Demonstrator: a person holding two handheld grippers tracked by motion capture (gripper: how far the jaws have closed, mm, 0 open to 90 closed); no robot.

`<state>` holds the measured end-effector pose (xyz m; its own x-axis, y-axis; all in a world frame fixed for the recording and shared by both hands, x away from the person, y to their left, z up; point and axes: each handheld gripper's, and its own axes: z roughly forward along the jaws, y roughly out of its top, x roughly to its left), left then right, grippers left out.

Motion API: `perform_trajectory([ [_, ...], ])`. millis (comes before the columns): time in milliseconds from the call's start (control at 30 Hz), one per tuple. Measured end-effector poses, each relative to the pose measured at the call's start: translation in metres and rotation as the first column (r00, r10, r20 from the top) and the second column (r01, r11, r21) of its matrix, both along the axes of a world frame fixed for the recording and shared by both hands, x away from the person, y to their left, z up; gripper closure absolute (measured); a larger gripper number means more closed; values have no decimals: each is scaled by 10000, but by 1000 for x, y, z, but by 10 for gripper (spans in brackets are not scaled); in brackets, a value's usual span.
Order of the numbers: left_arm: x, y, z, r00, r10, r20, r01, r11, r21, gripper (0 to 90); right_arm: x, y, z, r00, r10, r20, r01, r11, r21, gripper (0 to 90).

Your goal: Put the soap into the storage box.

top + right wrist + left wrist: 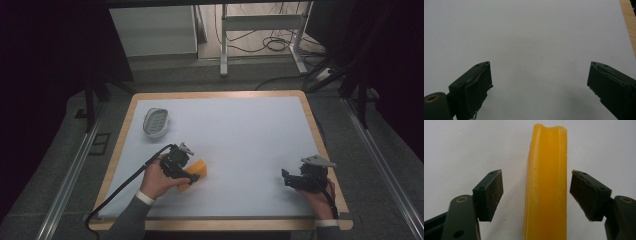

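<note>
— So where does it stand? Has the left gripper got that yellow block yet?

— Not yet, I'd say. The block lies flat on the white tabletop, toward the near left part of it, and the left gripper is down over it. Looking along that gripper, the block runs straight up the middle between the two jaws, but there is bare tabletop on either side of it: a clear gap on the left, a thinner one on the right. The jaws are spread, not pressing.

— So the approach is done and the grip isn't.

— That's how I read it. Lined up, straddling, nothing clamped. Closing on the block and lifting it are left.

— And the right gripper?

— It sits near the right edge of the tabletop, jaws wide apart with nothing between them, just white surface ahead. It looks idle to me.

— What about that pale oval dish at the far left?

— Well apart from the block, sitting alone. I can't tell whether the block is meant for it; if so, that whole carry is ahead.
</note>
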<state>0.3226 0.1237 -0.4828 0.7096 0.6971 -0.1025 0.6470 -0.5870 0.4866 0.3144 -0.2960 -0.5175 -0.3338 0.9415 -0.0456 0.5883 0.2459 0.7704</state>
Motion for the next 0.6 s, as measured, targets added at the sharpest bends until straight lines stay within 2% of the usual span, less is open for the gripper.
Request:
perform_trajectory([
  [333, 3, -3, -10, 9997, 32, -231, -26, 9996, 276, 376, 0, 1, -1, 10000, -4, -6, 4, 10000, -68, 56],
  [367, 3, -5, -12, 9996, -17, -299, 27, 9993, 360, 426, 0, 1, -1, 10000, -5, -1, 5, 10000, -75, 56],
  [433, 3, -5, -13, 9995, -47, -311, 60, 9991, 418, 443, 0, 1, -1, 10000, -14, -1, 14, 10000, -71, 57],
  [600, 0, -8, -16, 9992, -223, -322, 236, 9988, 430, 585, 0, 1, -1, 10000, -20, -14, 20, 9999, -110, 57],
])
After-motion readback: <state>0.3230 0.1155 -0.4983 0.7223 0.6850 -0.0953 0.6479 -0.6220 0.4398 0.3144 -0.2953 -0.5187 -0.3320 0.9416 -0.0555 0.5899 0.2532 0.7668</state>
